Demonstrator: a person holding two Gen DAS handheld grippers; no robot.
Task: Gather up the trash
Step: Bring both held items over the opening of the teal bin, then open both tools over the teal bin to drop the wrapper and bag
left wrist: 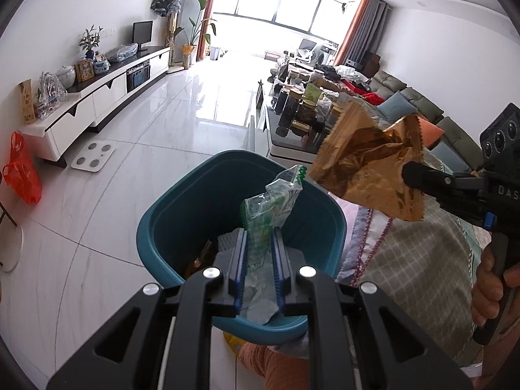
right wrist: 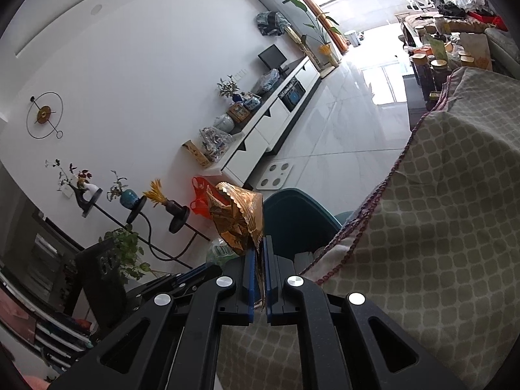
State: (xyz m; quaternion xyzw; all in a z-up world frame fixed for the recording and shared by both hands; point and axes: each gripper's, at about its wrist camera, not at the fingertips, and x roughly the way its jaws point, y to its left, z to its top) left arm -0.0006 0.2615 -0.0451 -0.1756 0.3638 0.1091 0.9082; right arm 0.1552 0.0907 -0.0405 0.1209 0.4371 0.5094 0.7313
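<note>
Evidently the left claw gripped a green-printed clear wrapper directly above the teal bin, while the right claw pinched a gold foil wrapper beside its rim. Dropping seemed underway; next, each claw would need opening over the bin.

Hidden and cut-off parts around the bin

The near rim of the teal bin is covered by the left gripper; the print on the gold wrapper is too crumpled to be read; the hand is cut off by the frame edge.
</note>
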